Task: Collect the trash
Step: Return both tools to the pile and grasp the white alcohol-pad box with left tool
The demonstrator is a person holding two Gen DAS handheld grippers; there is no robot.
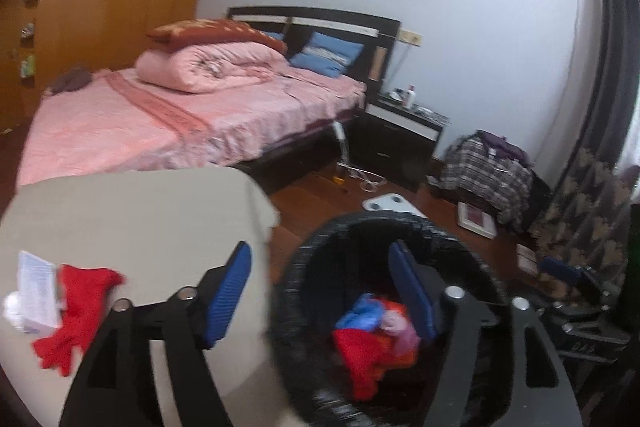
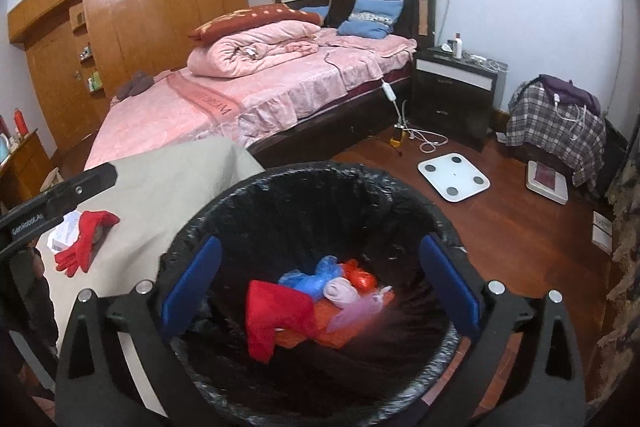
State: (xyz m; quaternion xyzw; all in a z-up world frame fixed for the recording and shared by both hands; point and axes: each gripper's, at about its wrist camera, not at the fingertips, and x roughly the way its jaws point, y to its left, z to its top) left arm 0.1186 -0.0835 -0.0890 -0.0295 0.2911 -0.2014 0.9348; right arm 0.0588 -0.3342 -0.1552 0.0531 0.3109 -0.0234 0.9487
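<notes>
Left wrist view, gripper: the left gripper [image 1: 320, 291] has its blue-padded fingers [image 1: 226, 295] spread wide apart with nothing between them.
Left wrist view, bin: the round bin lined with a black plastic bag [image 1: 472, 251] sits under and around the right-hand finger, whose pad hangs inside its mouth; the left-hand finger is over the table.
Left wrist view, collected: a heap of crumpled red, blue and pink scraps [image 1: 372, 343] lies at the bin's bottom, just left of the right-hand pad.
Left wrist view, left over: a bright red fabric glove [image 1: 76, 311] lies flat on the beige cloth-covered table [image 1: 152, 219], well to the left of the left-hand finger, touching a small white printed carton [image 1: 36, 291] on its far side.

Right wrist view, gripper: the right gripper [image 2: 320, 287] is also opened wide and empty, both fingers held over the bin's mouth.
Right wrist view, collected: the same heap, with a red cloth piece [image 2: 272, 319], blue plastic film [image 2: 316, 275] and a pale lilac wad [image 2: 344, 295], rests between the two fingers, below them.
Right wrist view, left over: the glove and carton sit far left of the left-hand finger, beside the other black tool.

Progress, as a judgement: several pieces are already binned; the glove and carton look like what remains on the table. Whether more lies out of sight, I cannot tell.
</notes>
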